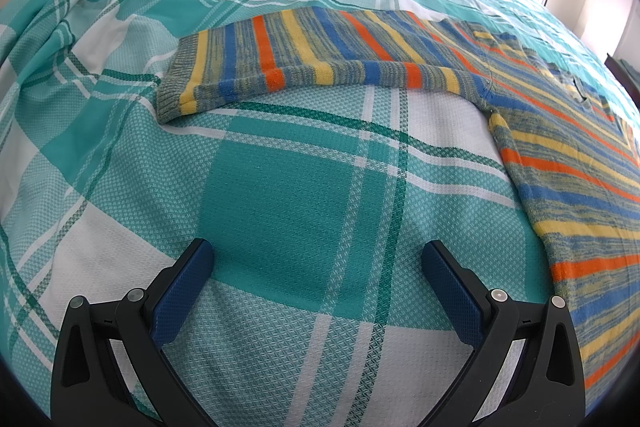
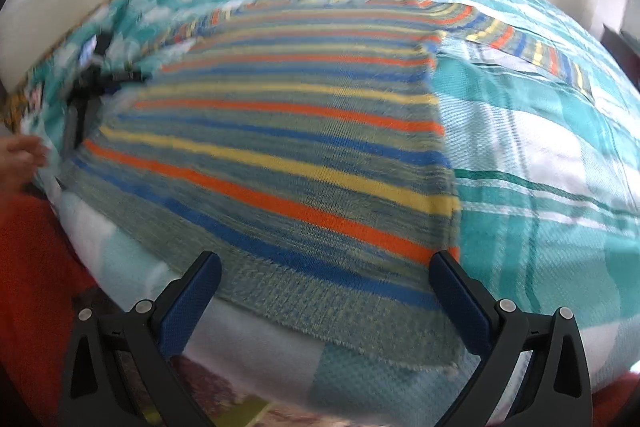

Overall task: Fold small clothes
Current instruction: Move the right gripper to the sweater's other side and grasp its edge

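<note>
The striped orange, blue and yellow knitted sweater [image 2: 280, 131] lies spread flat on the teal plaid bedspread [image 1: 280, 195], unfolded. Both the left gripper [image 1: 318, 267] and right gripper [image 2: 325, 279] gape empty. The first fold looks pending: the left should take the sleeve [image 1: 280, 67] at twelve o'clock.

The left wrist view looks low across the plaid bedspread [image 1: 280, 187] toward the striped sweater [image 1: 320, 51]'s sleeve, while the blurred right wrist view sits close over that sweater [image 2: 280, 131]'s hem, both sharing garment and bed.
</note>
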A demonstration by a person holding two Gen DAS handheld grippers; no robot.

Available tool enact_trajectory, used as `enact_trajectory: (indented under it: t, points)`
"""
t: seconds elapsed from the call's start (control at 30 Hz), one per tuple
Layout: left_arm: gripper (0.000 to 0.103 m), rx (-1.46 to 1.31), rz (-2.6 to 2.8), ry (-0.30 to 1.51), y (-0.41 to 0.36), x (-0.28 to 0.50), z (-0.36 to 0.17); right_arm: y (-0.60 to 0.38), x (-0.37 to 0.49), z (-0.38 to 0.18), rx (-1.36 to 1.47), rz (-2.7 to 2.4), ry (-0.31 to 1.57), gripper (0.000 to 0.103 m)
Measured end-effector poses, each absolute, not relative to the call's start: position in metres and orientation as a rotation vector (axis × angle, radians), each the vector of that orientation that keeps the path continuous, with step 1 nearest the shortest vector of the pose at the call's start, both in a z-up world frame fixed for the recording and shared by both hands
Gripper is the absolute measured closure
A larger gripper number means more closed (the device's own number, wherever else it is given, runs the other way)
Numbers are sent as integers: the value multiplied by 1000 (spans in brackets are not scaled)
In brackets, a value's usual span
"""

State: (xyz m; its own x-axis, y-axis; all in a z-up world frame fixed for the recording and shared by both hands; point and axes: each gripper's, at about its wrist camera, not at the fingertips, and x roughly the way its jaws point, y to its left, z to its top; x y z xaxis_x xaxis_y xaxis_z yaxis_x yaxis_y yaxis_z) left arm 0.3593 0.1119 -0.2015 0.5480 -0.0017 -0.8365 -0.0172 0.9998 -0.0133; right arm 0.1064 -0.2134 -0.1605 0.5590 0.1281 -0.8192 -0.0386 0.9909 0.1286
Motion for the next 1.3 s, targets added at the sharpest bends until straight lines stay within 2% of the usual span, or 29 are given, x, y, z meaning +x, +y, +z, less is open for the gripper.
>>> enact_trajectory:
  t: [0.23,0.43,0.63,0.77,0.87,1.03,1.17,1.3]
  points:
    - [0,-16,14,987,116,344,-212,-231,98,-128,130,44,837,1]
    - [0,-19,13,986,121,330,-212,-234,111,-146,178,50,930,8]
    - [0,-17,25,987,121,325,-212,-258,108,-154,269,-3,951,8]
    - [0,-23,-2,1118,122,323,-206,-266,108,-149,290,-18,938,8]
    - [2,-61,-62,1150,124,299,-196,-280,108,-145,338,-45,917,8]
    - [9,-80,-180,1066,108,228,-163,-320,116,-146,495,-64,902,9]
    - [8,-165,-207,944,95,201,-128,-377,146,-133,593,-92,838,10]
    - [5,-218,-149,818,89,192,-108,-472,184,-122,778,-227,692,11]
